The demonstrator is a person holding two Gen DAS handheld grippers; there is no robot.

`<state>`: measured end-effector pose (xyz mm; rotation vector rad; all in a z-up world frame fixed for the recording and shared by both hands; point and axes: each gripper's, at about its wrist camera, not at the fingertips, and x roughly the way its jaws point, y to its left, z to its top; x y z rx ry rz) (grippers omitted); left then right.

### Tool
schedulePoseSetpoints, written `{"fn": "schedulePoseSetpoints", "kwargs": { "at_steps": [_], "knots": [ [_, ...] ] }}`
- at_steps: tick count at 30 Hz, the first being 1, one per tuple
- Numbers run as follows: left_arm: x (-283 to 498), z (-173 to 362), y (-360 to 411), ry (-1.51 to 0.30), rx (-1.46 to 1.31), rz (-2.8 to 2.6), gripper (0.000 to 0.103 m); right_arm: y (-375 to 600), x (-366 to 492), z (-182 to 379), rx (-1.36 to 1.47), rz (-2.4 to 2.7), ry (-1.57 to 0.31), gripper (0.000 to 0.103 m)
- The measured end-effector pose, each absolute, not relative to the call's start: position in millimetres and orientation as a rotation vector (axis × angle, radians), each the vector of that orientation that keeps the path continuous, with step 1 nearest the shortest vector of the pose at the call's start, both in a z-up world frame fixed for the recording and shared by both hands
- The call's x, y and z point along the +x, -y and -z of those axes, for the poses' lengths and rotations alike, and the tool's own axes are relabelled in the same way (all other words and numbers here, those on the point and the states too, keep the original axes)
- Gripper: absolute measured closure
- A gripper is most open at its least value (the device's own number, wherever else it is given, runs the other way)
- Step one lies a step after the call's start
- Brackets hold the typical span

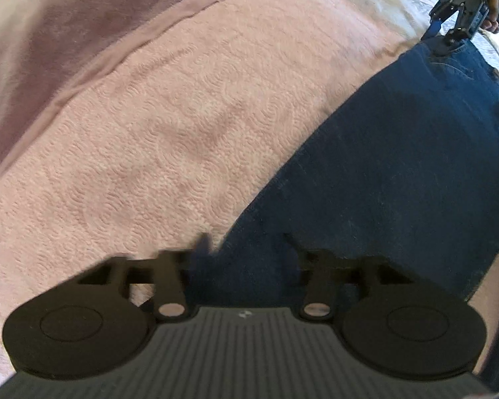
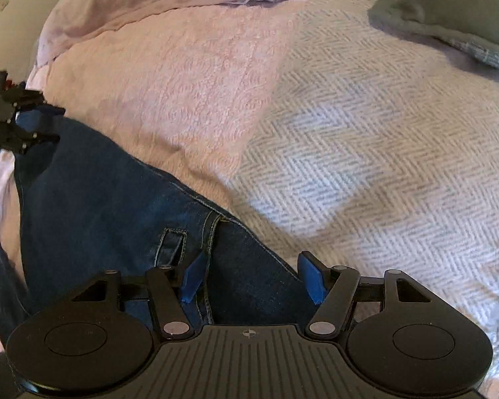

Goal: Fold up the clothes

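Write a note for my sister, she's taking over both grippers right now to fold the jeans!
Left gripper: straddles one end of the jeans; grip unclear.
Right gripper: open, straddling the waistband end, not pinching.
Jeans: a long strip on the pink blanket.
Done: a gripper at each end.
Left: probably pinch both ends, then fold them over.

Pink bedspread [image 1: 169,139] and herringbone blanket [image 2: 366,153] are lying flat and open for passing, jeans [image 1: 382,173] are stretching between both hand-held grippers, and a rumpled grey blanket [image 2: 449,16] is crowding the far right corner.
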<state>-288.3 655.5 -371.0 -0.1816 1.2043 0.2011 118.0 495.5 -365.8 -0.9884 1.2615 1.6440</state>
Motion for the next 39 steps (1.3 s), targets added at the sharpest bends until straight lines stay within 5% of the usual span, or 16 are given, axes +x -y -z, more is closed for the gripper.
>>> {"fn": "schedulePoseSetpoints", "kwargs": {
  "at_steps": [1,3,18,22,28,30,33,39],
  "knots": [
    [-289,371,-654,-1.205,-0.175,-0.200,0.092,-495,116,365,-1.006,-1.641,-1.249,0.088],
    [-292,365,-645,-1.190,-0.123,-0.218,0.098,-488,106,359,-1.058,-1.656,-1.159,0.097],
    [-420,214,-468,-0.883,-0.132,-0.478,0.099,-255,-45,206,-0.985,-1.513,-0.439,0.100],
    [-466,227,-391,-0.981,-0.361,-0.513,0.096,-174,-97,225,-1.044,-1.414,-0.563,0.100],
    [-499,265,-336,-1.042,-0.718,-0.635,0.093,-121,-133,293,-1.140,-1.217,-0.928,0.085],
    [-505,269,-337,-0.991,-0.812,-0.703,0.078,-118,-128,294,-1.018,-1.205,-0.977,0.076],
    [-514,279,-350,-0.877,-0.963,-0.843,0.074,-114,-105,289,-0.733,-1.150,-1.068,0.058],
    [-537,302,-362,-0.608,-1.146,-1.047,0.070,-89,-36,304,-0.111,-1.018,-1.263,0.057]
  ]
}}
